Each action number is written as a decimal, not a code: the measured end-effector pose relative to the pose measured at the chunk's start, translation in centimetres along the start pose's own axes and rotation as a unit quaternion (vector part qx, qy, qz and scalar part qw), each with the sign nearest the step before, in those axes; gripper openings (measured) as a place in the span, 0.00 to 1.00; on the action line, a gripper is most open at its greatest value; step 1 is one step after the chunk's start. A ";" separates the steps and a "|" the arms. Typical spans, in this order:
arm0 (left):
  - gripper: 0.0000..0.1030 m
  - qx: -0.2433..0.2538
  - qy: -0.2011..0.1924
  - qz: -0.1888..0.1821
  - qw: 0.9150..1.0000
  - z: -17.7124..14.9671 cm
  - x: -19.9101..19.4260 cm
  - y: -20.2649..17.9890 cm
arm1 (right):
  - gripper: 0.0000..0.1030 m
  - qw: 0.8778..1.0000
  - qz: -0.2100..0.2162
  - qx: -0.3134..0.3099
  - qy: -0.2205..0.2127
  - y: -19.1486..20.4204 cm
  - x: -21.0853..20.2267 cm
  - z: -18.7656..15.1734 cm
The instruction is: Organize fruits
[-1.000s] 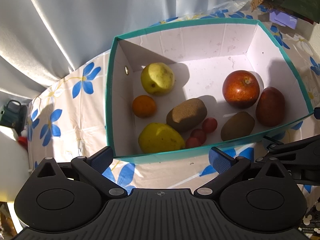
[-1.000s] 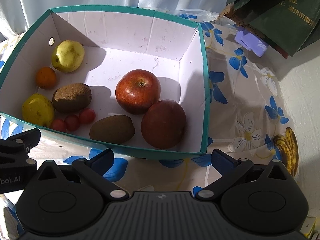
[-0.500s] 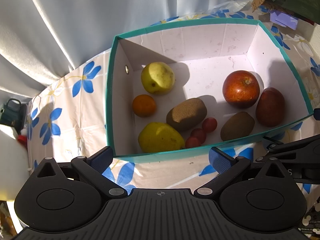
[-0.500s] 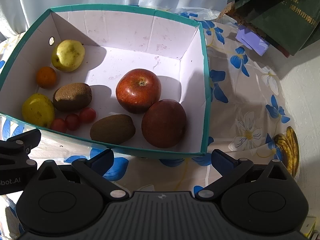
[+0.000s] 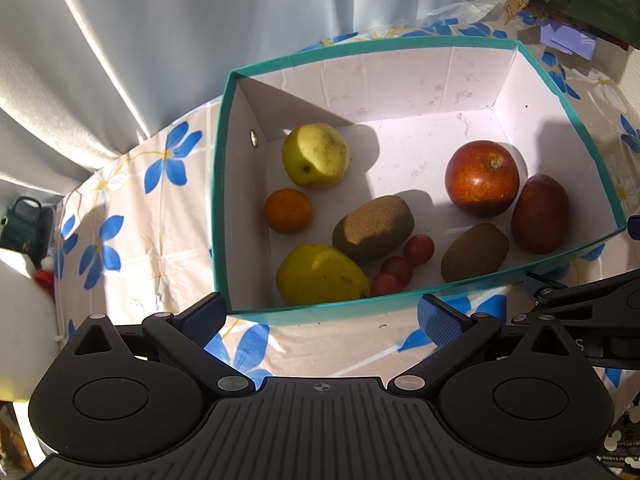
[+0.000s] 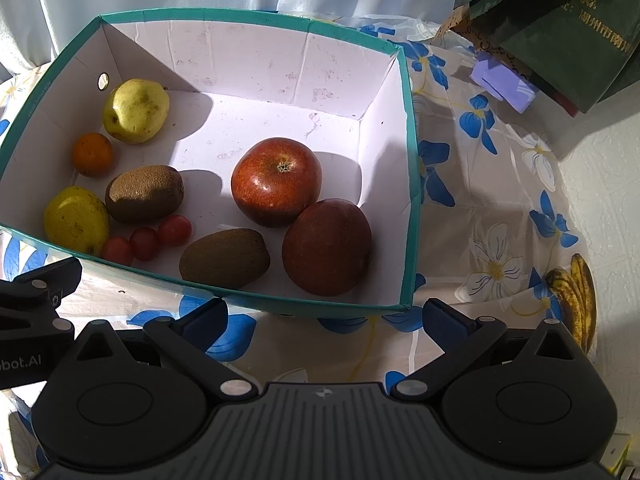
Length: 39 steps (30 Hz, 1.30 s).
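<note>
A teal-rimmed white box (image 5: 221, 184) (image 6: 412, 152) holds the fruit: two yellow pears (image 5: 315, 155) (image 5: 320, 276), an orange (image 5: 288, 210), two kiwis (image 5: 374, 227) (image 6: 224, 258), three cherry tomatoes (image 6: 146, 238), a red apple (image 6: 277, 181) and a dark red fruit (image 6: 327, 246). My left gripper (image 5: 322, 318) is open and empty, just in front of the box's near wall. My right gripper (image 6: 327, 318) is open and empty, in front of the box's near right corner.
The box stands on a flowered tablecloth (image 5: 132, 216). Bananas (image 6: 576, 292) lie on the cloth to the right of the box. Dark green books (image 6: 560, 20) and a purple item (image 6: 504, 80) sit at the back right. A curtain (image 5: 160, 40) hangs behind.
Both grippers have drifted slightly; the box and fruit have not moved. Both stay open and empty.
</note>
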<state>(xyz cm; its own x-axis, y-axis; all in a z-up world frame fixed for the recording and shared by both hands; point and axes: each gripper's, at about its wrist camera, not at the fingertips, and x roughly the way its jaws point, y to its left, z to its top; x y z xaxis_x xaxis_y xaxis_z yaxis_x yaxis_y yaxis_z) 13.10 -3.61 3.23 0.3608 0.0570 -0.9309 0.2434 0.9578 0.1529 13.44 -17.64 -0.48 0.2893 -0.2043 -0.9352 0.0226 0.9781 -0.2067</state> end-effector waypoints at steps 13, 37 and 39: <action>1.00 -0.001 0.000 -0.001 1.000 0.0 0.0 0.1 | 1.00 1.000 -0.001 0.002 -0.002 0.0 -0.2 0.0; 1.00 -0.001 0.000 -0.003 1.000 -0.1 -0.1 -0.1 | 1.00 1.000 -0.008 0.001 -0.002 0.0 -0.3 0.0; 1.00 -0.002 0.000 -0.003 1.000 0.0 -0.1 0.0 | 1.00 1.000 -0.009 0.001 -0.002 0.0 -0.4 0.0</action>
<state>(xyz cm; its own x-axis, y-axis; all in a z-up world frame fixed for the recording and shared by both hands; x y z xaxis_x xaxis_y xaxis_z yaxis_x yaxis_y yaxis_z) 13.02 -3.65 3.29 0.3591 0.0522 -0.9318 0.2421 0.9591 0.1470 13.35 -17.60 -0.14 0.2926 -0.2210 -0.9304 0.0289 0.9745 -0.2224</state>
